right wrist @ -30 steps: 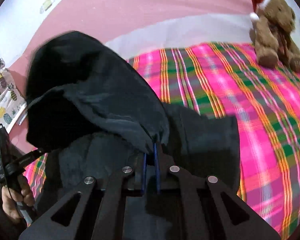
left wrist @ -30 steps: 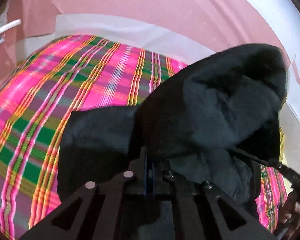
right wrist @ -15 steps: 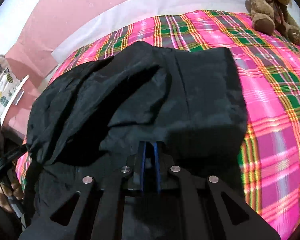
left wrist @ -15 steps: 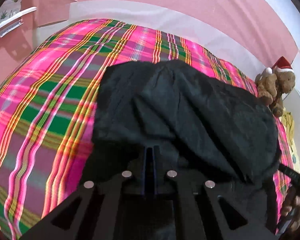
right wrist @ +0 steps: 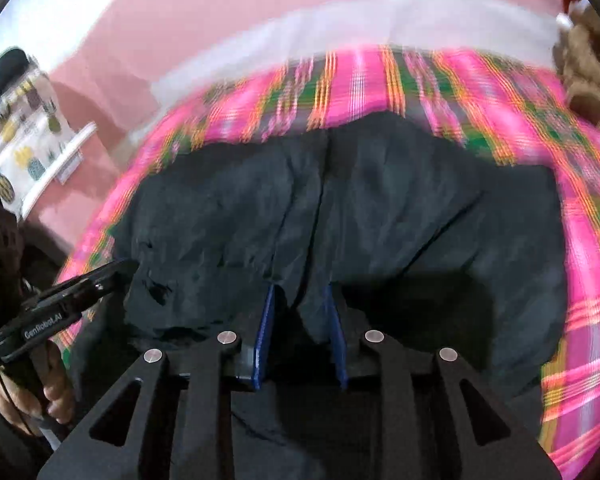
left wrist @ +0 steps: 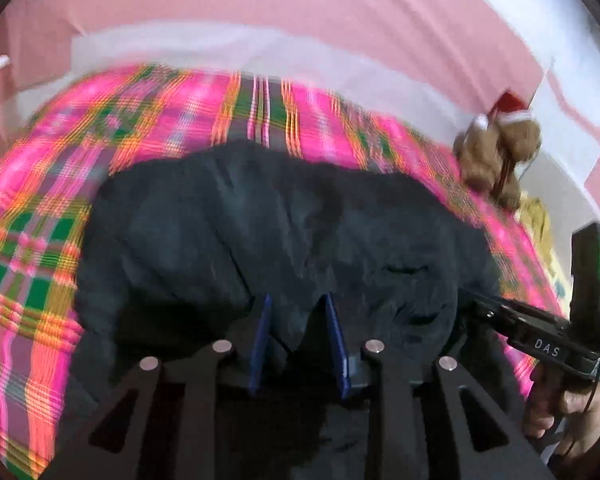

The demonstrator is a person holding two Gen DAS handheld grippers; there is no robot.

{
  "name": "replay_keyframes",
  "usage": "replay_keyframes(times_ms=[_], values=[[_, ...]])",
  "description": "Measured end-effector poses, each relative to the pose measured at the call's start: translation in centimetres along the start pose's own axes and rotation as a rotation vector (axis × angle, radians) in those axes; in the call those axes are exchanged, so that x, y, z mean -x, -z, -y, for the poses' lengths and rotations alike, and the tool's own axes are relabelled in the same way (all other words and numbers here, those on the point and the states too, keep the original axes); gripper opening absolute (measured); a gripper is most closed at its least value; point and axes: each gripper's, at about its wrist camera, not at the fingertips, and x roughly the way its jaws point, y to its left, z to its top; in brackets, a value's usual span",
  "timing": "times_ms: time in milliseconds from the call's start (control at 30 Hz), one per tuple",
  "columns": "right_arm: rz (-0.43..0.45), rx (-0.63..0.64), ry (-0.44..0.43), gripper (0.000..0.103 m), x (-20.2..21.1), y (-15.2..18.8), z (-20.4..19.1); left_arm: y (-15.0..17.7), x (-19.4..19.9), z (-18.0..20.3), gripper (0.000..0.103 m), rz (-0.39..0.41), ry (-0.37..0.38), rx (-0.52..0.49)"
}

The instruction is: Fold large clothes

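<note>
A large black garment (left wrist: pixel 260 232) lies folded over itself on the pink plaid bed cover (left wrist: pixel 32 240); it also shows in the right wrist view (right wrist: pixel 380 208). My left gripper (left wrist: pixel 298 312) is open, its blue pads apart with a fold of the black cloth lying loose between them. My right gripper (right wrist: pixel 300 304) is open too, with a point of the cloth between its pads. The right gripper shows at the right edge of the left wrist view (left wrist: pixel 532 332). The left gripper shows at the left of the right wrist view (right wrist: pixel 60 308).
A brown teddy bear in a red Santa hat (left wrist: pixel 496 152) sits at the bed's far right corner. A pink wall with a white band (left wrist: pixel 260 40) runs behind the bed. A pineapple-print cloth (right wrist: pixel 24 140) hangs at the left of the bed.
Both grippers have opened and let go of the black garment. It was held up and swung forward a second ago; now it lies flat on the bed, folded.
</note>
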Motion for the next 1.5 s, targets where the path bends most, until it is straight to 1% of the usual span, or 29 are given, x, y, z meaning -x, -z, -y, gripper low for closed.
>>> replay_keyframes(times_ms=[67, 100, 167, 267, 367, 433, 533, 633, 700, 767, 800, 900, 967, 1033, 1067, 1133, 1167, 1200, 1267, 1300, 1400, 1467, 1500], values=[[-0.013, 0.0, 0.001, 0.027, -1.2, 0.9, 0.4, 1.4, -2.3, -0.4, 0.03, -0.054, -0.023, 0.0], [-0.015, -0.003, 0.002, 0.026, -1.8, 1.4, 0.6, 2.0, -3.0, -0.8, 0.03, -0.06, -0.021, 0.006], [-0.016, -0.016, 0.003, 0.026, -2.2, 1.9, 0.8, 2.8, -3.8, -0.9, 0.03, -0.058, -0.025, 0.012], [-0.013, -0.017, 0.017, 0.026, -2.5, 1.9, 0.7, 3.1, -3.7, -0.4, 0.03, -0.06, -0.045, 0.007], [-0.013, 0.002, 0.042, 0.025, -3.1, 2.5, 0.4, 3.8, -3.8, -0.6, 0.03, -0.06, -0.032, 0.014], [-0.007, 0.003, 0.051, 0.025, -3.7, 2.4, 0.4, 4.0, -4.4, -0.8, 0.03, -0.06, -0.027, 0.021], [0.001, 0.013, 0.058, 0.025, -3.8, 2.2, 0.1, 3.6, -4.7, -0.5, 0.03, -0.054, -0.045, 0.002], [0.003, -0.001, 0.032, 0.026, -2.1, 2.2, 0.1, 3.3, -4.0, -0.5, 0.03, -0.05, -0.033, 0.01], [0.024, 0.001, 0.032, 0.027, -0.4, 2.2, 0.0, 3.2, -2.6, -0.5, 0.03, -0.051, -0.018, 0.017], [0.072, 0.038, 0.037, 0.028, 1.9, 1.9, -0.1, 3.1, -1.2, -0.5, 0.03, -0.042, -0.005, 0.006], [0.116, 0.058, 0.045, 0.028, 3.3, 1.4, -0.3, 2.8, -0.2, -0.3, 0.03, -0.032, -0.005, -0.01], [0.189, 0.051, 0.059, 0.028, 5.2, -1.0, 0.8, 1.4, 2.1, -0.5, 0.03, 0.033, -0.002, -0.046], [0.203, 0.033, 0.09, 0.028, 4.9, -2.5, 2.2, -0.7, 3.0, -1.2, 0.03, 0.087, -0.007, -0.038], [0.195, 0.008, 0.125, 0.028, 3.7, -3.9, 3.8, -2.7, 2.7, -2.2, 0.03, 0.127, -0.048, -0.017], [0.183, -0.001, 0.131, 0.028, 3.1, -4.1, 4.4, -3.6, 2.1, -3.0, 0.03, 0.128, -0.067, 0.0], [0.127, -0.018, 0.164, 0.028, 1.0, -4.2, 5.5, -4.7, 0.0, -4.8, 0.03, 0.097, -0.117, 0.045], [0.109, -0.014, 0.176, 0.028, 0.0, -3.7, 6.0, -4.7, -1.1, -5.7, 0.03, 0.075, -0.132, 0.064], [0.107, -0.012, 0.176, 0.028, 0.0, -3.5, 6.4, -4.3, -2.3, -6.6, 0.033, 0.058, -0.126, 0.074], [0.113, -0.022, 0.169, 0.028, -0.6, -2.6, 7.1, -2.9, -3.2, -7.1, 0.033, 0.075, -0.098, 0.069], [0.117, -0.03, 0.164, 0.028, -0.9, -2.2, 7.4, -2.3, -3.5, -7.1, 0.033, 0.092, -0.099, 0.055], [0.108, -0.046, 0.162, 0.028, -0.9, -2.4, 7.6, -1.7, -4.0, -6.5, 0.033, 0.093, -0.12, 0.037], [0.098, -0.065, 0.174, 0.028, 0.1, -2.9, 7.3, -2.0, -3.5, -6.3, 0.033, 0.08, -0.128, 0.039], [0.114, -0.067, 0.18, 0.028, 1.2, -3.0, 6.9, -2.2, -2.9, -6.2, 0.033, 0.073, -0.131, 0.043]])
